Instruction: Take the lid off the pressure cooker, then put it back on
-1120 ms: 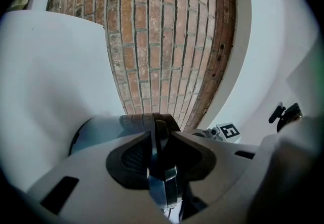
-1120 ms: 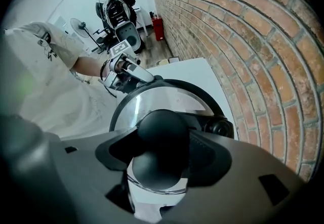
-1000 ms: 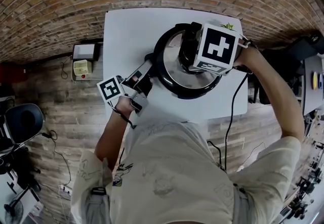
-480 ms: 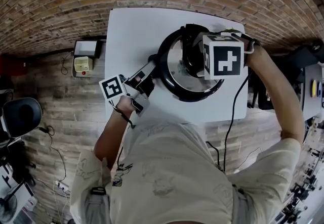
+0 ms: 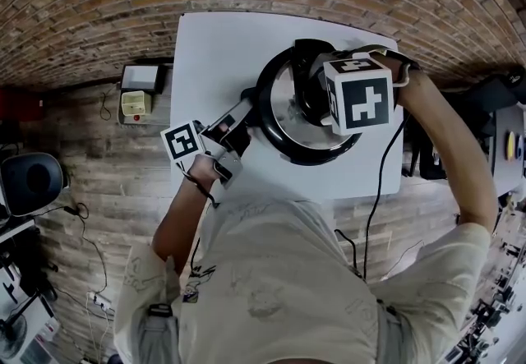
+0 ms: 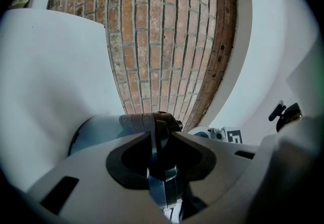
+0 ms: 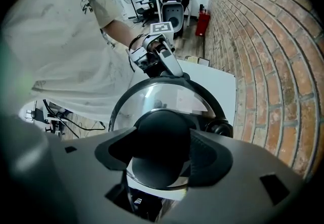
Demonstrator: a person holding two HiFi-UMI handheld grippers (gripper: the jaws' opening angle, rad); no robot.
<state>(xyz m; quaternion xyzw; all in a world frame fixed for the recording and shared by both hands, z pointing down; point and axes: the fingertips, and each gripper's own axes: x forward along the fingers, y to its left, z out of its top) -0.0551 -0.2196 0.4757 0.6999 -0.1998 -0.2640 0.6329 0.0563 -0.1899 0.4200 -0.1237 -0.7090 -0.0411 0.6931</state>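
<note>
The pressure cooker stands on the white table [image 5: 215, 50], its shiny lid [image 5: 283, 112] seated inside a black rim. My right gripper [image 5: 316, 103] points straight down over the lid, mostly hidden under its marker cube. In the right gripper view its jaws are shut on the round black knob [image 7: 161, 144] at the lid's [image 7: 162, 97] middle. My left gripper [image 5: 233, 127] reaches in level from the left and is shut on the cooker's side handle [image 6: 161, 134]; the cooker's wall [image 6: 98, 127] shows just beyond it.
The cooker sits near the table's front right part, with bare white top behind and to its left. A small yellow and white box [image 5: 132, 104] lies on the floor left of the table. An office chair [image 5: 31, 186] and cables are further left.
The right gripper has rolled about its own axis on the knob, so its marker cube shows a different face. The left gripper has kept its hold and place.
</note>
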